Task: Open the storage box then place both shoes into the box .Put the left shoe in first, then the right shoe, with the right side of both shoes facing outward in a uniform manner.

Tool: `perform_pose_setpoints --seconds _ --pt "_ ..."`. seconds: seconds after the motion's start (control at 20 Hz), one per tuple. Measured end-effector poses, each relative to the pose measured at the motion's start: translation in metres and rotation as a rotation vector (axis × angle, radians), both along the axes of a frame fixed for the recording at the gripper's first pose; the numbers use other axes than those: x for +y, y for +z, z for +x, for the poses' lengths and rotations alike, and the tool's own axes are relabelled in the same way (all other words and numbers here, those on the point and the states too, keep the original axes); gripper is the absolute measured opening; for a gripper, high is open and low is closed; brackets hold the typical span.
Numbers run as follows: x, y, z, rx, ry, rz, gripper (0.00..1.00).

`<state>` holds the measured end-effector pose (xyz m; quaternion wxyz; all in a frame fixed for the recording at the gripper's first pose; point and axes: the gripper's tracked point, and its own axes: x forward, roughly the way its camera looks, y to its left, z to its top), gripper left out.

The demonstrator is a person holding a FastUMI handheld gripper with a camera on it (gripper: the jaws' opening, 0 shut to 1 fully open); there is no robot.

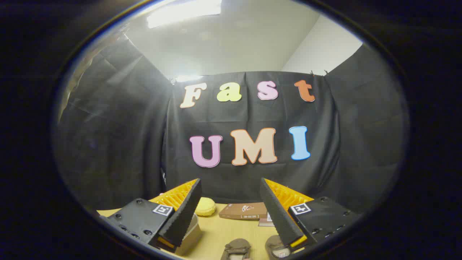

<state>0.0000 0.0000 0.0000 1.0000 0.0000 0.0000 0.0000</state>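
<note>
Two shoes (252, 249) are seen low on the counter (223, 231), side by side and just apart, with only their upper parts visible; the left-lying one sits between the fingers of the tool (231, 187), while the other is partly covered by the right finger's base. The tool is held open, its two fingers spread well apart and raised above the counter, with nothing pressed between them and neither finger touching a shoe. A pale, translucent storage box (191, 234) is found just beside the left finger, partly hidden behind it; whether its lid is on or off cannot be told from what is shown. Beyond the fingers, towards the black cloth wall (115, 144), a round yellow sponge-like object (205, 206) is placed on the counter, close to the left finger's tip. A flat brown box (243, 210) is laid near it, between the two fingers and further back than the shoes, and a smaller item is tucked beside it against the right finger, too hidden to be identified. Above the cloth a white ceiling with a bright light panel (184, 12) is visible.
</note>
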Motion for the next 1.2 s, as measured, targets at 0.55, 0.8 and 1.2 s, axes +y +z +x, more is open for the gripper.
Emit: perform_pose_setpoints --seconds 0.55,0.8,1.2 --pt "-0.002 0.017 -0.001 -0.039 0.025 -0.040 1.00" --pt "0.000 0.026 0.003 -0.062 0.054 -0.043 1.00" --pt "-0.004 0.001 0.006 -0.002 0.091 -0.026 1.00"
